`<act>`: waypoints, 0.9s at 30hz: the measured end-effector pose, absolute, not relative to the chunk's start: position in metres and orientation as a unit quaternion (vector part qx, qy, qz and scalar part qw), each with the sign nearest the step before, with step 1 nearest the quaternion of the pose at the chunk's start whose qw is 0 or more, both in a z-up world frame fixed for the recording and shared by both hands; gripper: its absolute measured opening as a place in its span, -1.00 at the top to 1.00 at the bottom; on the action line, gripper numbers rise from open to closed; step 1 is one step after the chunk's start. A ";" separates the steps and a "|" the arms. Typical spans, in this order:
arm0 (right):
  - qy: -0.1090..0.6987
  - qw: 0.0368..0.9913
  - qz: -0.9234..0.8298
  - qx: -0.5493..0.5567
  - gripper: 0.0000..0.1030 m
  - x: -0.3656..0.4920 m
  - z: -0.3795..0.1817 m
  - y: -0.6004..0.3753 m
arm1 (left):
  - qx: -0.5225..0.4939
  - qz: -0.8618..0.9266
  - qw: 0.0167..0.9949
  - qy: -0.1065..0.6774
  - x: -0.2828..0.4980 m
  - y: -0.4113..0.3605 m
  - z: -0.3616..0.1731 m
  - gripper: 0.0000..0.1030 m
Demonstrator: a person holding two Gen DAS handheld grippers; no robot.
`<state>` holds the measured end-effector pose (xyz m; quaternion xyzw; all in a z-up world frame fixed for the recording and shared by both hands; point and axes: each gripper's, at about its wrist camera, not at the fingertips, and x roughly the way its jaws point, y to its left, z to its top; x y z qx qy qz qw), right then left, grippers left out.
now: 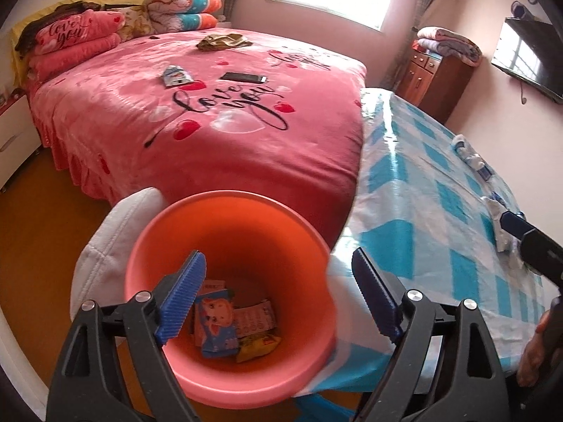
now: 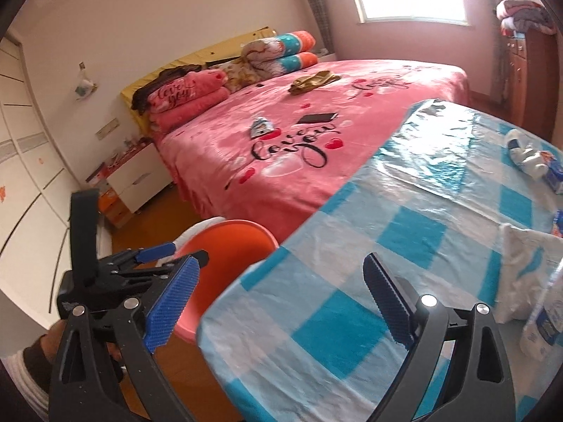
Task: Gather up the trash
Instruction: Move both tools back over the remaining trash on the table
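A pink trash bin (image 1: 176,232) stands on the floor beside the table; it also shows in the right wrist view (image 2: 228,242). Inside it lie several wrappers, among them a blue packet (image 1: 214,323) and a yellow one (image 1: 258,346). My left gripper (image 1: 281,288) is open and empty, hovering over the bin's mouth. My right gripper (image 2: 281,295) is open and empty above the table's near corner. More trash lies on the table: crumpled white and blue wrappers (image 2: 527,154), a white bag (image 2: 527,260) and a packet (image 2: 543,320) at the right edge.
The table (image 2: 404,232) has a blue-and-white checked plastic cover. A pink bed (image 1: 211,123) stands behind, with a phone (image 1: 242,77), a small packet (image 1: 176,75) and an olive cloth (image 1: 221,40) on it. A white stool (image 1: 105,242) stands left of the bin.
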<state>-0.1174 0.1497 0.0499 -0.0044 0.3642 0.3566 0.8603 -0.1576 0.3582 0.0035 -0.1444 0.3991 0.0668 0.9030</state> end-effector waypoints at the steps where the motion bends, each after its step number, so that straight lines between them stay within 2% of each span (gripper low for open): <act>1: 0.361 0.863 0.353 -0.006 -0.81 -0.118 0.050 0.147 | -0.144 0.064 0.903 0.399 -0.157 0.356 0.005 -0.68; 27: 0.319 0.911 0.262 0.008 -0.83 -0.119 0.054 0.066 | -0.082 -0.003 0.914 0.397 -0.137 0.265 0.033 -0.72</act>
